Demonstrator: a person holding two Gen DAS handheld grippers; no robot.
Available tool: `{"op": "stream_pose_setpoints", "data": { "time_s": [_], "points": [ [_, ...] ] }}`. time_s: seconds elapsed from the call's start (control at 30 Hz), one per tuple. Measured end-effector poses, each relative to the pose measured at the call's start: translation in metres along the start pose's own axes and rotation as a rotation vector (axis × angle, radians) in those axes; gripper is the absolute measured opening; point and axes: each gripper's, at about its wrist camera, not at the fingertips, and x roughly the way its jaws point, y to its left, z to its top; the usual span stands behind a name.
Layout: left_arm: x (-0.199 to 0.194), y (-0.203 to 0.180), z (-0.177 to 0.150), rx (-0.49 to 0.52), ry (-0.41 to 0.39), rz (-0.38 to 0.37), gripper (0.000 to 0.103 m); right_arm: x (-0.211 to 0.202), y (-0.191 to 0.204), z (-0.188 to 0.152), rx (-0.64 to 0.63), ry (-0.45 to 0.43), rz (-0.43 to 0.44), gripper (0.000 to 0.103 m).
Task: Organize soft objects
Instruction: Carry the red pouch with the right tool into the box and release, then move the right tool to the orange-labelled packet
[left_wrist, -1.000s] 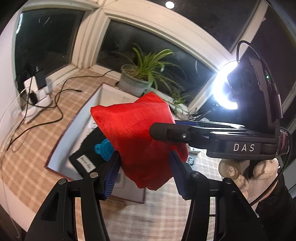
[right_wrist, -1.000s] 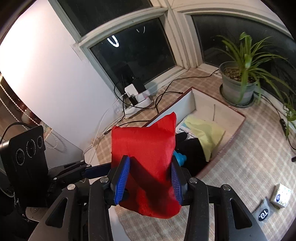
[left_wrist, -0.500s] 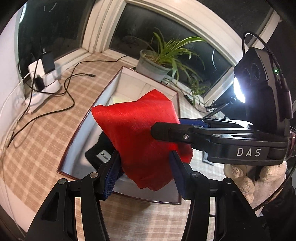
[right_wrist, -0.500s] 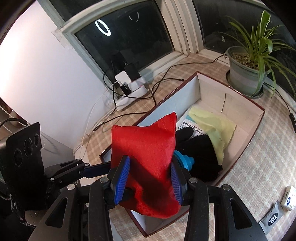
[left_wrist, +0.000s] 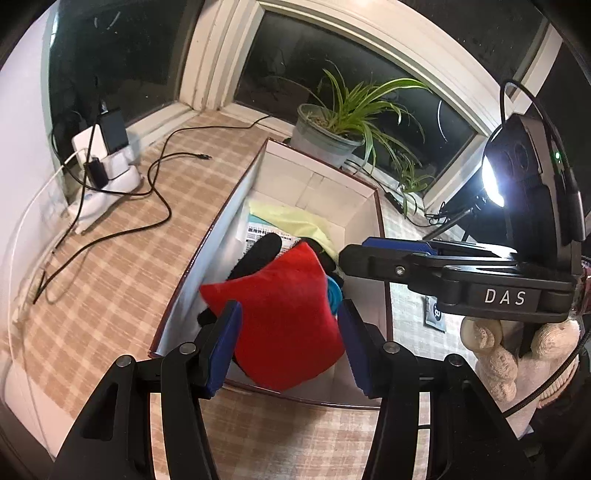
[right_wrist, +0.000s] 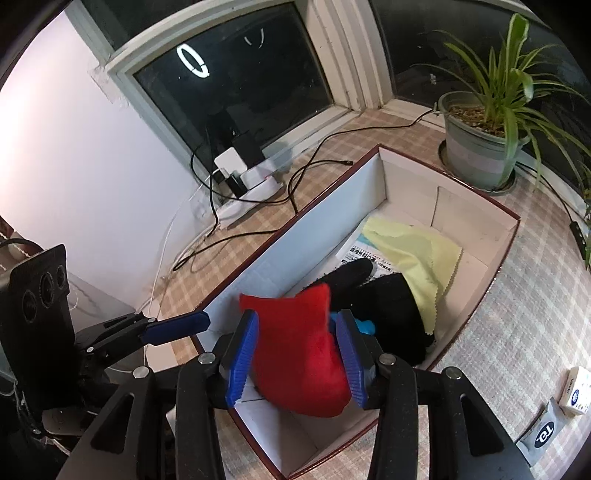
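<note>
Red pouch: it sits at the near end of my open box, its lower part down between the walls; motion blur softens its edges.
Right tool: my blue pads flank the pouch closely on both sides, but I cannot tell whether they still pinch it.
Left tool: spread apart, with a clear gap between each pad and the pouch.
Box contents: a yellow cloth lies toward the far end over a printed packet; black fabric and a blue item lie just behind the pouch.
Desk: checked cover, carrying the box, a potted plant, a power strip with chargers and trailing cables.
</note>
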Motion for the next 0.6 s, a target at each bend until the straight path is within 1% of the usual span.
{"op": "stream_pose_setpoints", "data": {
  "time_s": [0.17, 0.4, 0.6],
  "points": [
    [-0.001, 0.000, 0.001, 0.005, -0.009, 0.001, 0.051, -0.006, -0.005, -0.005, 0.011, -0.012, -0.007, 0.043],
    [0.005, -0.007, 0.000, 0.010, -0.004, -0.009, 0.052, -0.023, -0.014, -0.015, 0.025, -0.050, -0.013, 0.052],
    [0.007, -0.023, 0.000, 0.030, -0.010, -0.023, 0.052, -0.041, -0.028, -0.029, 0.035, -0.086, -0.037, 0.054]
  ]
}}
